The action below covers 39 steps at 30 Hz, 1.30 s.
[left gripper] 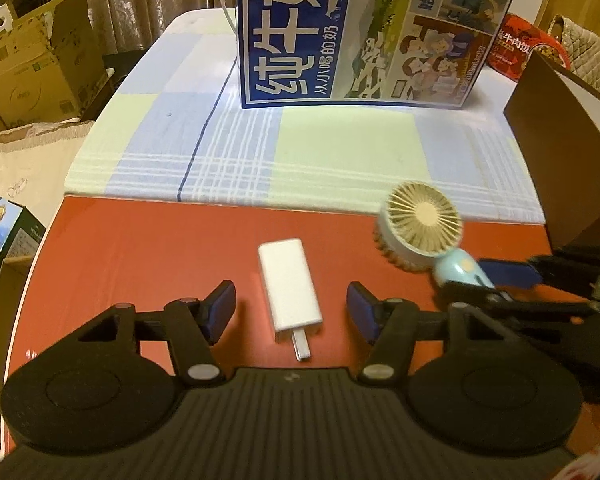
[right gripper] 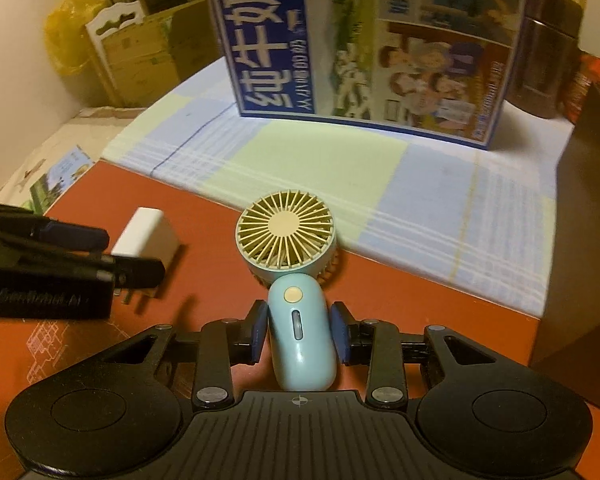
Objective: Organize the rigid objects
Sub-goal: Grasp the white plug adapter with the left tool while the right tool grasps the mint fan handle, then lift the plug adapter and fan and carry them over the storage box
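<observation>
On the table, toward 12 o'clock, a big blue milk carton box (left gripper: pixel 356 32) is stood upright on a checked cloth (left gripper: pixel 260 152). A red surface (left gripper: pixel 140 248) is laid nearer the cameras, its far edge met by the cloth. A dark box (left gripper: pixel 560 152) is seen at 3 o'clock in the left wrist view. The left tongs (left gripper: pixel 291 312) are held well apart, and a white charger (left gripper: pixel 290 284) is lain flat on the red surface between the pads, plug end toward 6 o'clock, touched by neither pad. The right tongs (right gripper: pixel 300 334) are nearly shut, and the pale blue handle of a small fan (right gripper: pixel 286 240) is clamped between them; the round grille is pointed to 12 o'clock, at the edge of the cloth. The fan is placed at 3 o'clock of the charger, apart from it.
</observation>
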Motion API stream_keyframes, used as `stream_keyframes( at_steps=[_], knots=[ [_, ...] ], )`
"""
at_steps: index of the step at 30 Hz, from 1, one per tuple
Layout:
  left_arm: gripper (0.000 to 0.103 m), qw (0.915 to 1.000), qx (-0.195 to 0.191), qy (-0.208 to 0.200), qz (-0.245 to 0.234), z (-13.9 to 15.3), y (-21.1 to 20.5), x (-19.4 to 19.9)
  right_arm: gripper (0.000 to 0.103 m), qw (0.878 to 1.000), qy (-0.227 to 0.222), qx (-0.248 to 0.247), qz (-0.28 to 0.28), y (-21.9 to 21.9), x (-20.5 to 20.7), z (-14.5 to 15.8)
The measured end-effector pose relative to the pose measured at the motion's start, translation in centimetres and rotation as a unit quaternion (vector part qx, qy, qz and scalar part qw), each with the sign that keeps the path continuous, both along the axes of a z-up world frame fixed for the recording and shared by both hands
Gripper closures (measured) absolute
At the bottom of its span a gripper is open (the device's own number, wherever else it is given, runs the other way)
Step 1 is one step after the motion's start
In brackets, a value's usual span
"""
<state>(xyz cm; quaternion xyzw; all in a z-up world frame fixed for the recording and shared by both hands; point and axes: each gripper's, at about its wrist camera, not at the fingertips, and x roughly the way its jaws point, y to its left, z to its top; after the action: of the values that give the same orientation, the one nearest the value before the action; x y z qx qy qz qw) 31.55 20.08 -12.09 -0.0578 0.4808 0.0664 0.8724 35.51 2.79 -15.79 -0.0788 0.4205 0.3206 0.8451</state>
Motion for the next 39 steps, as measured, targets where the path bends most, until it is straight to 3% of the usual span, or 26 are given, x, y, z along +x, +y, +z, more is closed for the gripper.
stream_keyframes(
  at_steps=[9,14,29,39],
  knots=[
    [0.081,0.9997,0.008,0.021,-0.006,-0.9,-0.4,0.6,0.072,1.000,0.006,-0.007,-0.016,-2.1,-1.0,0.1],
    [0.082,0.9994,0.018,0.026,-0.016,-0.9,-1.5,-0.7,0.072,1.000,0.010,-0.011,-0.026,-4.1,-2.3,0.1],
    [0.082,0.9958,-0.005,0.056,-0.073,-0.7,-7.3,-9.1,0.072,0.999,0.038,-0.020,-0.029,-9.9,-9.0,0.4],
    [0.081,0.9952,-0.006,0.058,-0.078,-1.1,-8.4,-8.6,0.072,0.998,0.056,-0.014,-0.032,-10.4,-10.1,-0.1]
  ],
)
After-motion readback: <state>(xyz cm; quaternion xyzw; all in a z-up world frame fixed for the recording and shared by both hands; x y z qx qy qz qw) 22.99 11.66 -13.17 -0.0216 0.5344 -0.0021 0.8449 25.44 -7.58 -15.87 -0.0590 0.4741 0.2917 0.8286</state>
